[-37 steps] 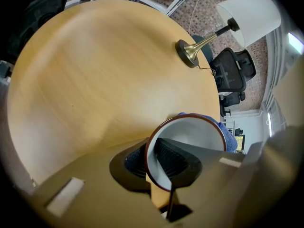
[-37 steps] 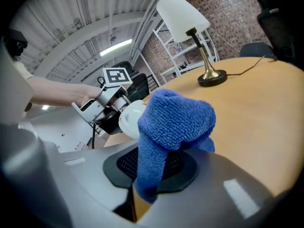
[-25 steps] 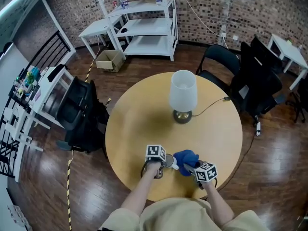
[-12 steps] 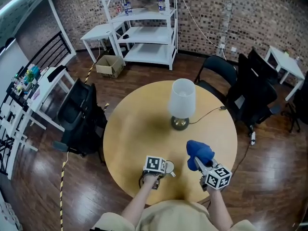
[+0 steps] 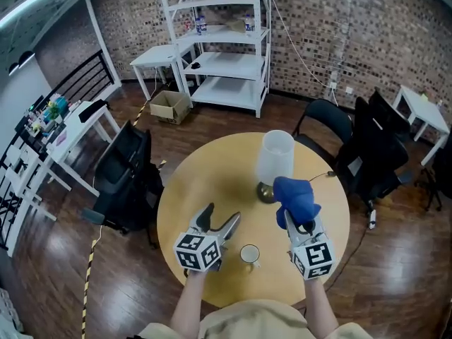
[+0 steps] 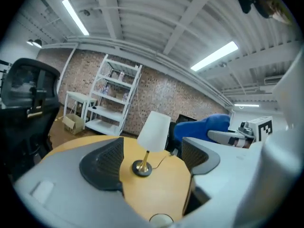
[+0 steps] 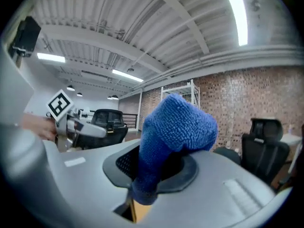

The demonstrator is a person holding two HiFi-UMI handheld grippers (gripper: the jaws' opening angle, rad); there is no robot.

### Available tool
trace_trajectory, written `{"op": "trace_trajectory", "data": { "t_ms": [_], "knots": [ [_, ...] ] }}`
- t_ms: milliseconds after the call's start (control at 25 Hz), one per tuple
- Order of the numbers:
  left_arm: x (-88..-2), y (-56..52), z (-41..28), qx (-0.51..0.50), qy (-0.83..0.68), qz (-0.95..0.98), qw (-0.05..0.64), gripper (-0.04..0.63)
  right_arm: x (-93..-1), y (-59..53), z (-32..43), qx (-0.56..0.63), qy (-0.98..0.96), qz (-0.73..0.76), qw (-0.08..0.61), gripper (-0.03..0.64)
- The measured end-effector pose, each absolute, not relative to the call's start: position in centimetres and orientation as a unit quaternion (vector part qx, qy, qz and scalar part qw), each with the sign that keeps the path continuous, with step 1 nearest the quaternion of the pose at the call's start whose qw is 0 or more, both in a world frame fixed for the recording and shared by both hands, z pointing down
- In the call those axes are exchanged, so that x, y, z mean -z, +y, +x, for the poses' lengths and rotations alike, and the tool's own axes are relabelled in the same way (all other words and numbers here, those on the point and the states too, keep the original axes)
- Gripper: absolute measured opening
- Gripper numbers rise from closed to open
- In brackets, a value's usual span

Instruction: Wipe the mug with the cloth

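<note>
Mug point(image 5: 248, 254) upright on surface point(image 5: 205, 182), between both, nearer left hand-held gripper point(image 5: 219, 220): jaws just opened wide, empty. Right hand-held gripper point(image 5: 302, 224) clamps cloth point(image 5: 295, 196).

The mug point(image 5: 248, 254) is small and pale. It stands upright on the near part of the round worktop point(image 5: 205, 189), mouth up, with nothing touching it. The cloth point(image 5: 296, 198) is a thick blue terry cloth, bunched into a rounded lump. It is pinched between the pads of my right claw point(image 7: 156, 166), swells out past the tips, and one fold hangs down in front. It is up off the worktop, to the right of the mug and farther away, clear of it.
</note>
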State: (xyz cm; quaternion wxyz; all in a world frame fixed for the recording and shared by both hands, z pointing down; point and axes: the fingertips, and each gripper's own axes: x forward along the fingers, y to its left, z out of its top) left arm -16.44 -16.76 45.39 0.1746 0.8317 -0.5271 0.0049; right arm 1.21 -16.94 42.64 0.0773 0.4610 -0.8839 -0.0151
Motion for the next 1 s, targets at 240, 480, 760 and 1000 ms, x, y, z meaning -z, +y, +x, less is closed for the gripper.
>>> {"op": "trace_trajectory", "data": {
  "t_ms": [240,480,760,1000],
  "knots": [
    [-41.0,-15.2,-18.1,-0.035,-0.602,0.798,0.023,0.359,-40.3,-16.6,2.0,0.004,-0.865,0.500,0.037,0.069],
    [-40.5,-14.4,-17.8,-0.023,-0.619,0.785,0.010,0.359,-39.9,-15.9,2.3,-0.008,-0.866,0.500,0.022,0.069],
    [-39.9,-13.9,-18.3,-0.017,-0.625,0.780,0.002,0.357,-39.9,-15.3,1.4,-0.013,-0.870,0.493,0.025,0.069],
    [-39.6,-13.6,-18.6,-0.013,-0.627,0.779,-0.002,0.356,-39.6,-15.0,1.0,-0.014,-0.871,0.490,0.026,0.069]
  ]
}}
